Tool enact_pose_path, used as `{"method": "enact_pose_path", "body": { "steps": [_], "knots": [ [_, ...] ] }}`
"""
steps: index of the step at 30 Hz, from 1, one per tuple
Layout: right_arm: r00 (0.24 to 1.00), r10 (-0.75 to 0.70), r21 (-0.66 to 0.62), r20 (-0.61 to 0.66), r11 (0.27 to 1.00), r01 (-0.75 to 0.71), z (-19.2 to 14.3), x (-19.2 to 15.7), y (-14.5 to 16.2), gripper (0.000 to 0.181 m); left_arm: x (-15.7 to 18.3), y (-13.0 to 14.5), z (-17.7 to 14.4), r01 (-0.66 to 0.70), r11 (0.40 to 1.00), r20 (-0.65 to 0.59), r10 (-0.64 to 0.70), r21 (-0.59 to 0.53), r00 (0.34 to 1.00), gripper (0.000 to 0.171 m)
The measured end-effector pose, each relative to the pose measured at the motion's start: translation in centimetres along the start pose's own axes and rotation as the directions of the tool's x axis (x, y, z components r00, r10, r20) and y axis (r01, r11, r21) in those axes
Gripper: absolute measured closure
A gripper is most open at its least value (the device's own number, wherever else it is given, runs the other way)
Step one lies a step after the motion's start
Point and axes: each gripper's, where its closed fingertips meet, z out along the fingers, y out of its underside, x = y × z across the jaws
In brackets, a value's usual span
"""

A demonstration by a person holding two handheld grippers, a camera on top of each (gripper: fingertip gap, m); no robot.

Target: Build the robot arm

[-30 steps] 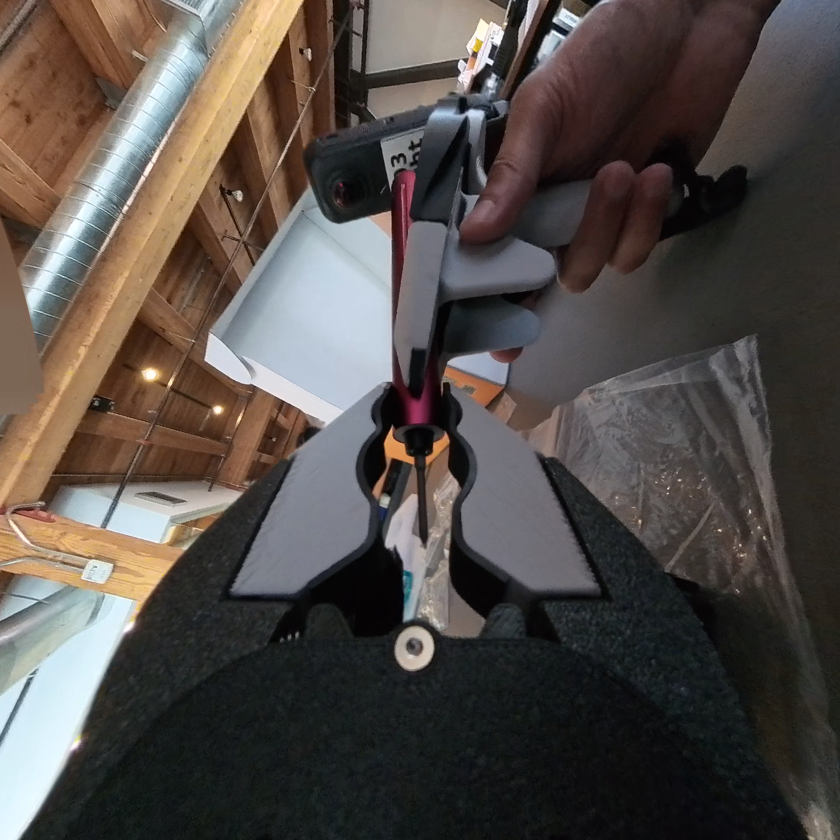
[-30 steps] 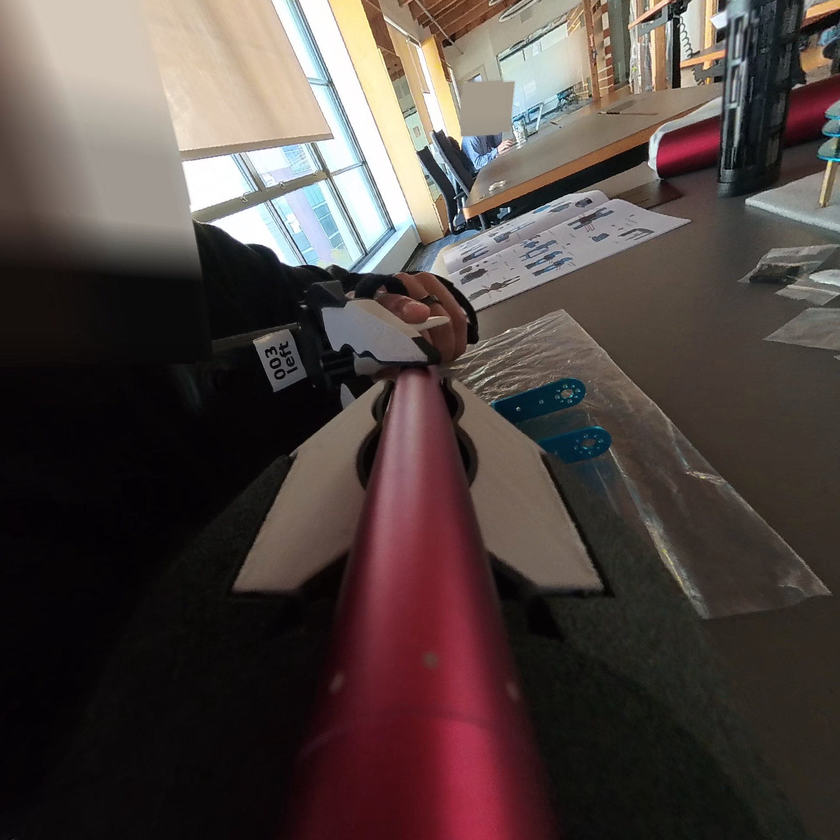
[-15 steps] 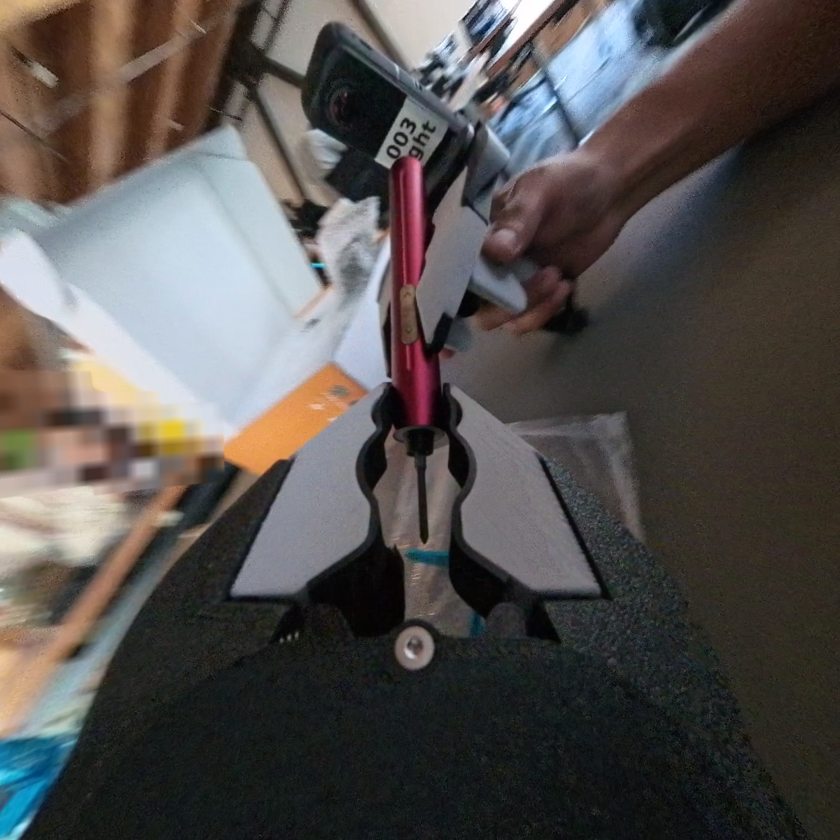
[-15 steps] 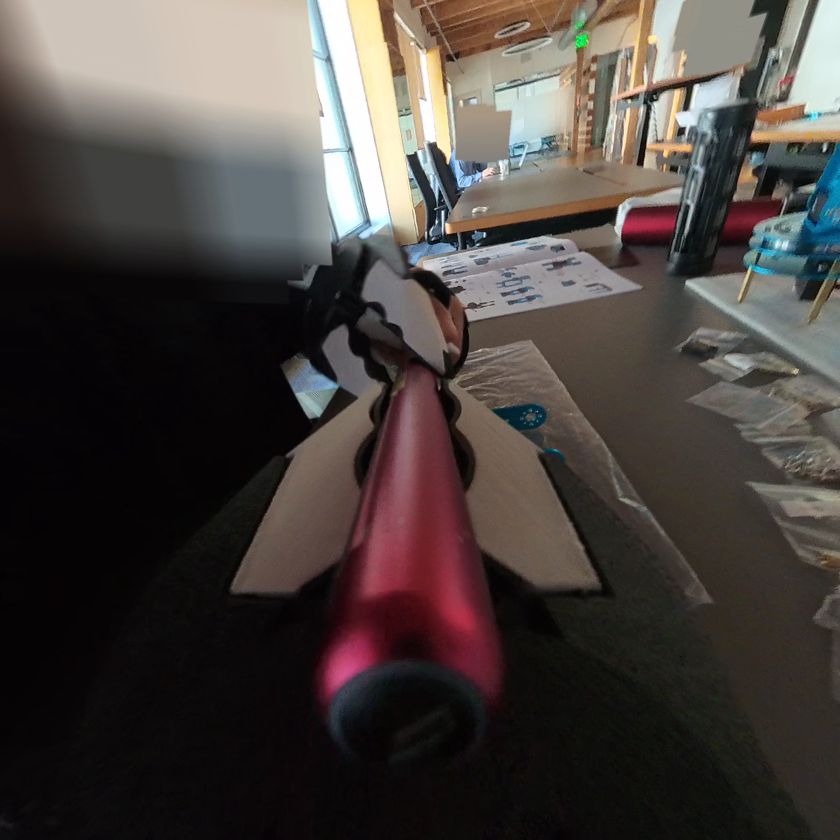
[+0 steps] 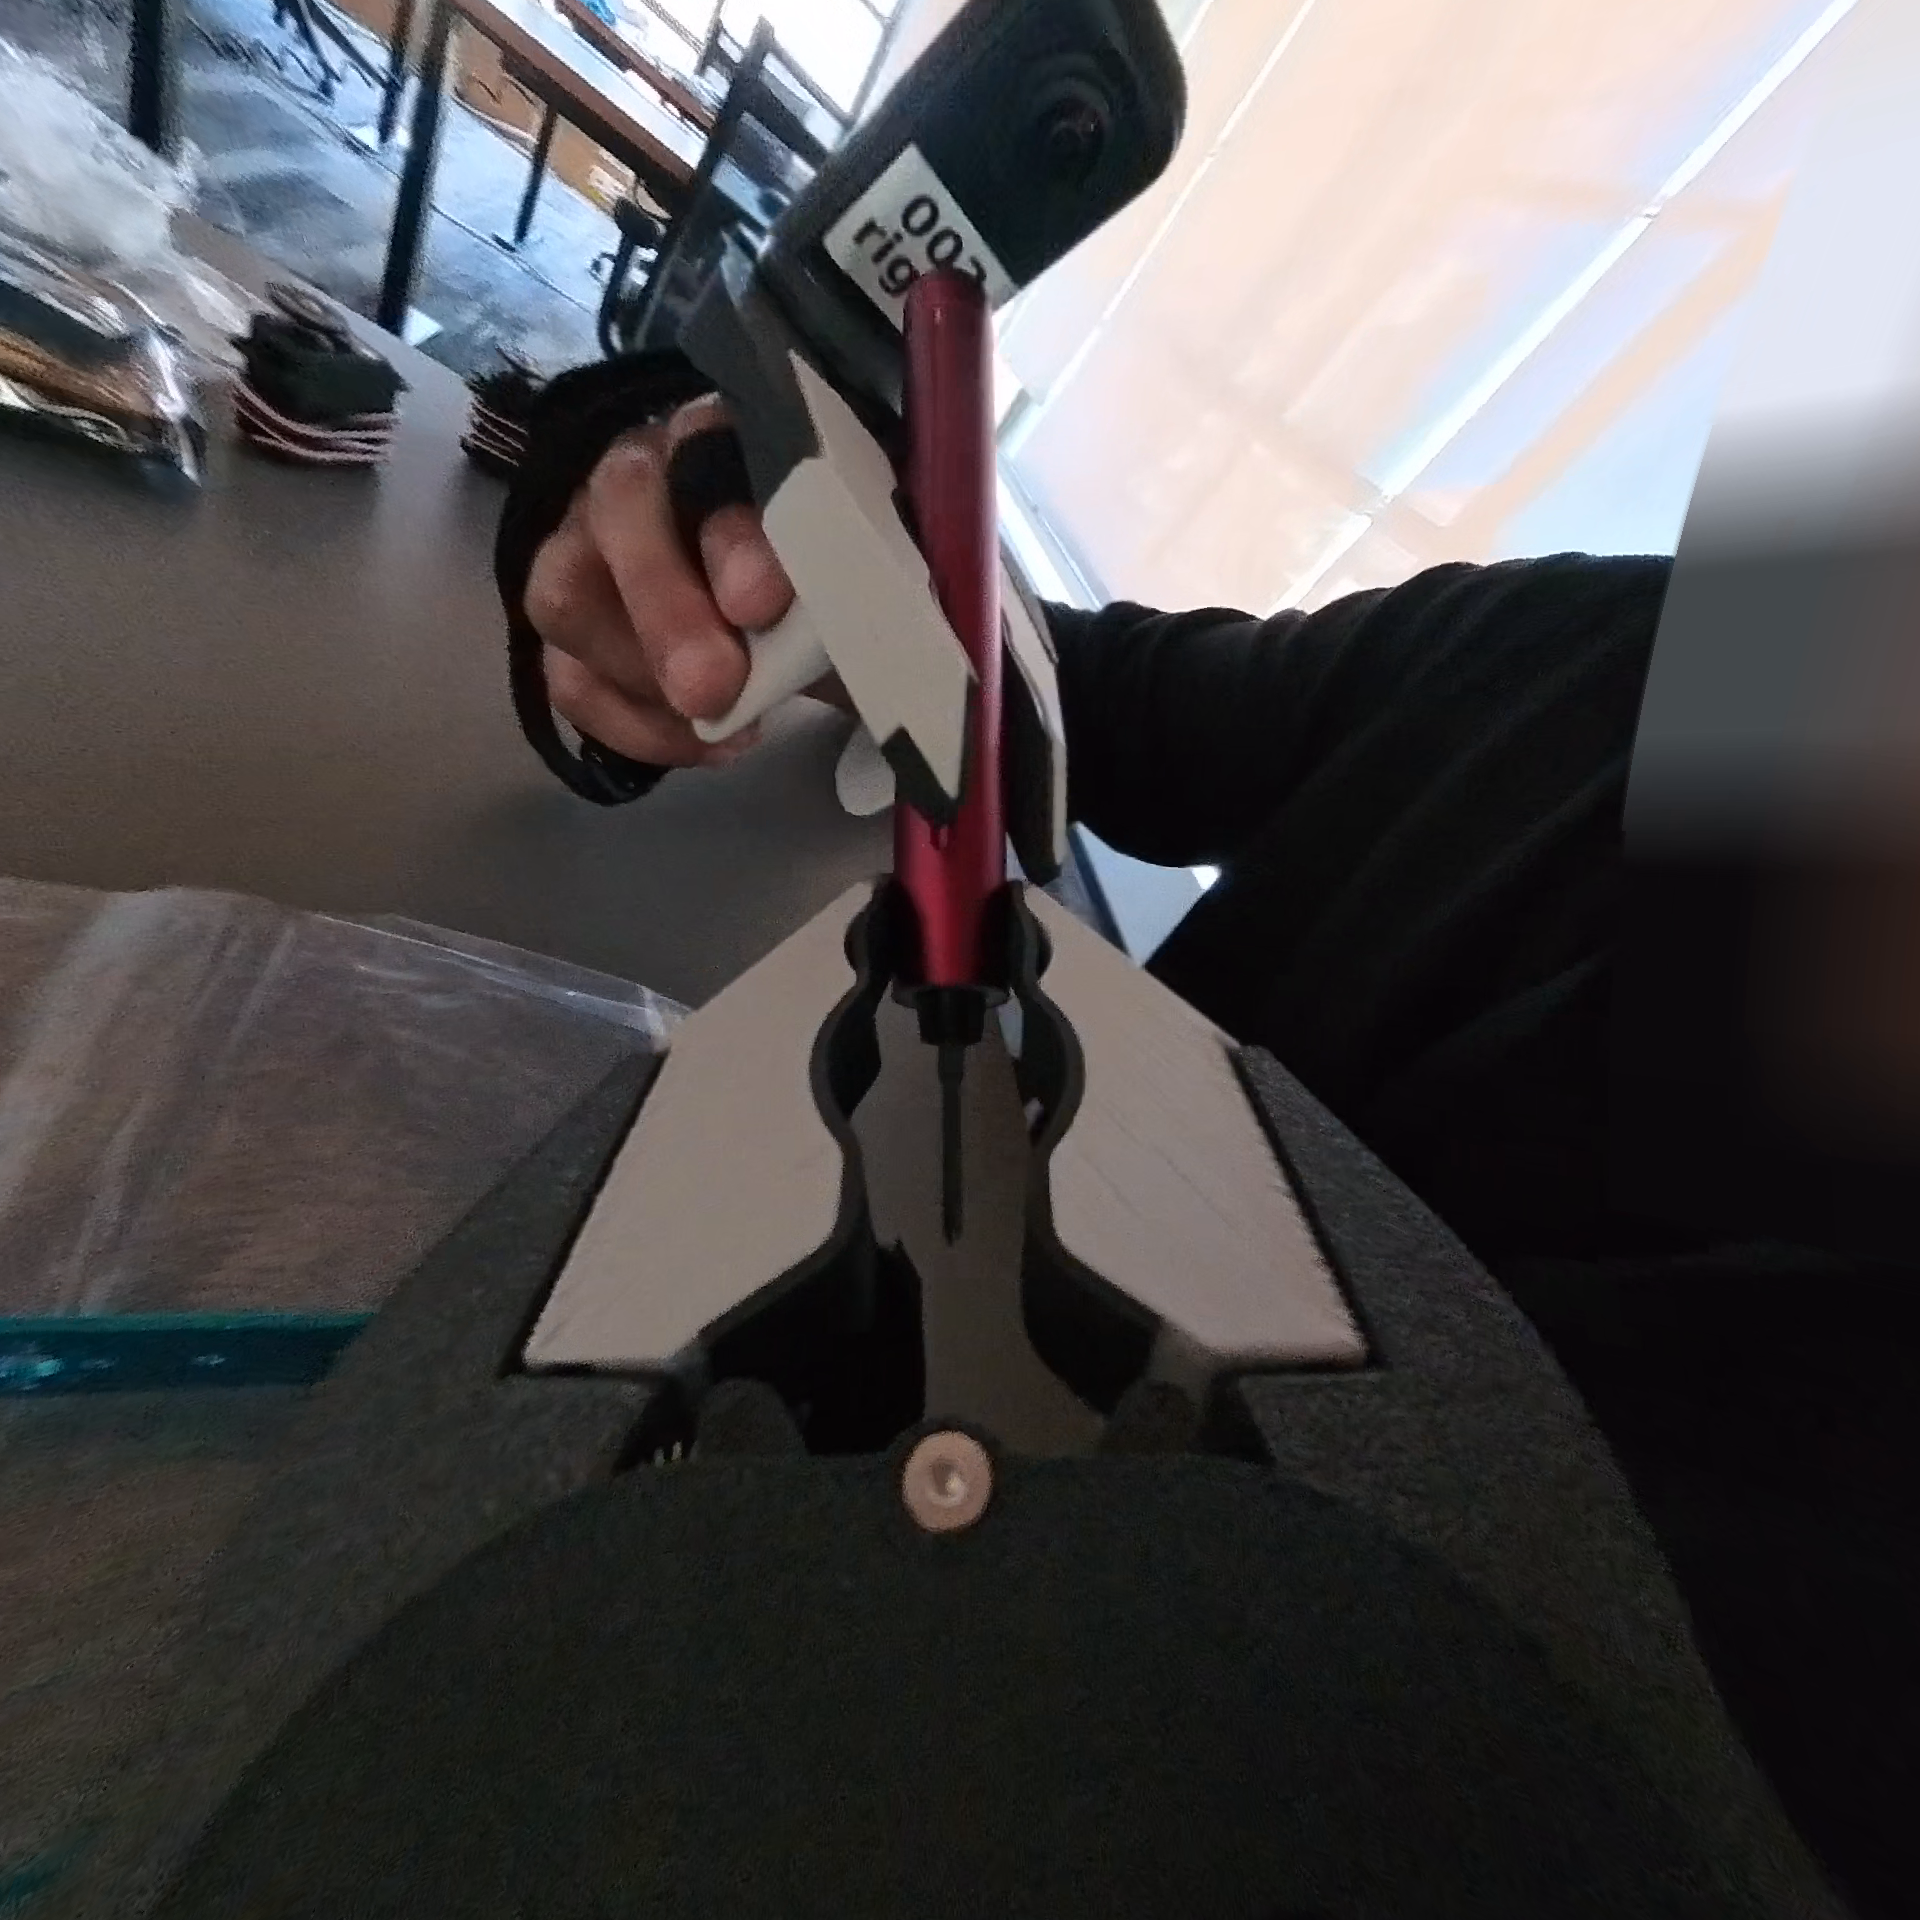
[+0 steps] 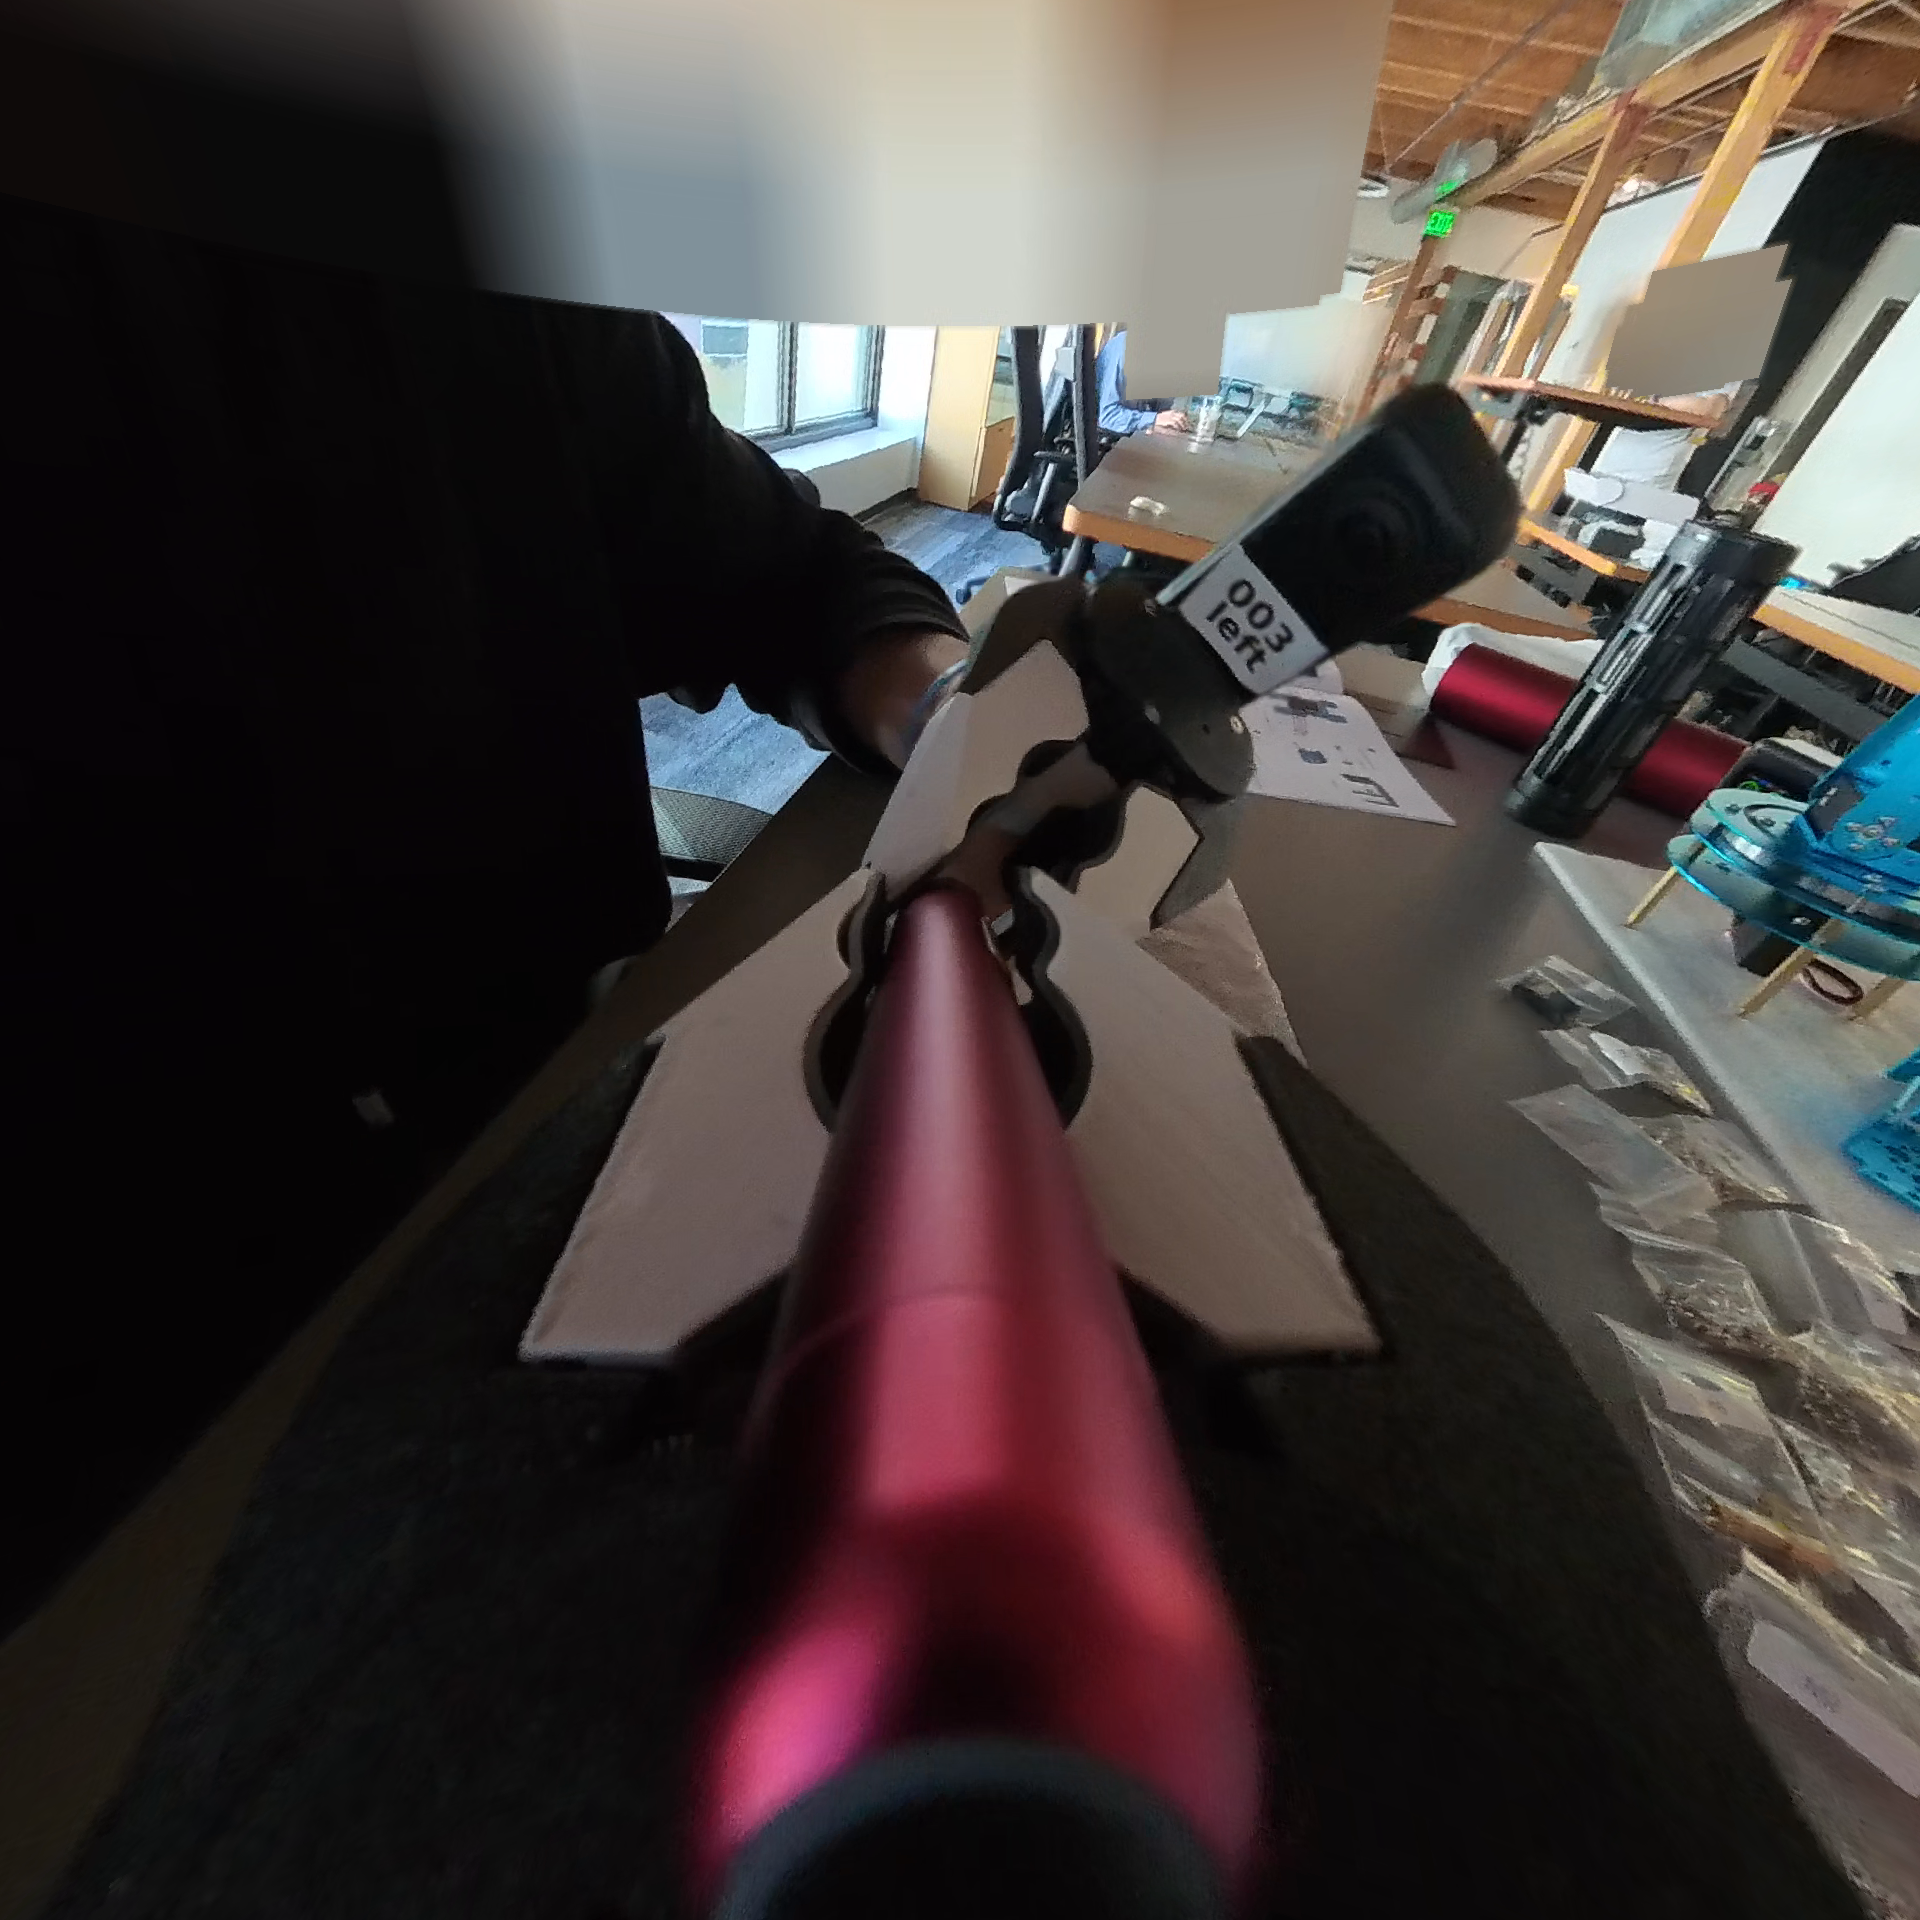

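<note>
A red screwdriver (image 5: 948, 623) with a thin black bit (image 5: 951, 1153) is held between both grippers above the dark table (image 5: 260, 675). My left gripper (image 5: 951, 920) is shut on the shaft's front end, and the bit points back between its fingers. My right gripper (image 5: 935, 800) shows beyond it, held by a hand (image 5: 634, 603), and grips the shaft higher up. In the right wrist view my right gripper (image 6: 940, 920) is shut on the screwdriver (image 6: 966, 1299), whose handle runs back to the camera. The left gripper (image 6: 977, 873) meets it at the far end.
A clear plastic bag (image 5: 260, 1091) with a teal part (image 5: 156, 1361) lies at the left. Several small parts bags (image 6: 1714, 1247), a blue assembly (image 6: 1849, 810), a black bottle (image 6: 1642, 686), a red cylinder (image 6: 1507, 691) and a booklet (image 6: 1340, 758) are on the table. A dark sleeve (image 5: 1403, 779) is close by. The tips of both grippers are at nearly the same place.
Both grippers have swung round together with the screwdriver still gripped. The left view has turned from the ceiling to the table and window. The left gripper's camera now faces the right view.
</note>
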Motion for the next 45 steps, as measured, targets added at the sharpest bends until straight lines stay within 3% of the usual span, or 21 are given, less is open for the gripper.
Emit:
{"method": "enact_pose_path", "body": {
  "steps": [5,9,14,17,21,24,27,30,37,45],
  "knots": [
    [0.997,-0.070,0.014,0.012,0.997,0.070,0.4,-1.0,0.0,0.158,0.7,0.8,0.1,0.102,0.994,-0.122,-0.105,-0.031,0.987,0.153],
    [0.999,0.013,0.015,0.033,1.000,-0.014,0.3,-0.7,0.0,0.161,0.6,0.5,-0.2,0.093,0.996,-0.127,-0.093,-0.010,0.988,0.152],
    [1.000,0.000,0.006,0.007,1.000,0.000,-0.2,-0.2,0.3,0.160,0.2,0.4,-0.8,0.110,0.994,-0.129,-0.107,0.016,0.986,0.147],
    [1.000,-0.003,-0.026,0.010,1.000,0.003,-0.4,-0.3,1.0,0.158,0.2,0.0,-1.4,0.120,0.992,-0.156,-0.112,0.039,0.981,0.154],
    [1.000,-0.007,-0.062,0.022,0.998,0.008,-0.1,-0.7,1.4,0.160,0.0,0.6,-1.2,0.098,0.995,-0.127,-0.097,0.002,0.987,0.154],
    [0.999,0.007,-0.053,-0.032,0.999,-0.009,-0.4,0.4,1.2,0.162,-0.5,-0.4,-1.7,0.081,0.995,-0.088,-0.076,0.052,0.993,0.153],
    [0.994,0.102,-0.036,-0.040,0.994,-0.103,-0.6,1.0,1.3,0.162,-0.5,-0.3,-1.8,0.033,0.998,-0.062,-0.029,0.052,0.998,0.143],
    [0.987,0.157,-0.020,-0.030,0.987,-0.157,-0.4,1.1,1.4,0.162,-1.0,-0.1,-1.7,-0.006,0.999,-0.018,0.007,0.038,1.000,0.152],
    [0.996,-0.070,-0.090,-0.054,0.994,0.065,0.0,0.2,2.1,0.158,-0.3,0.6,-1.6,0.244,0.970,-0.171,-0.242,-0.008,0.955,0.153],
    [0.984,-0.151,-0.085,-0.090,0.986,0.144,0.2,0.1,1.6,0.159,-0.2,0.3,-1.7,0.325,0.946,-0.225,-0.319,-0.007,0.921,0.154]
  ]
}}
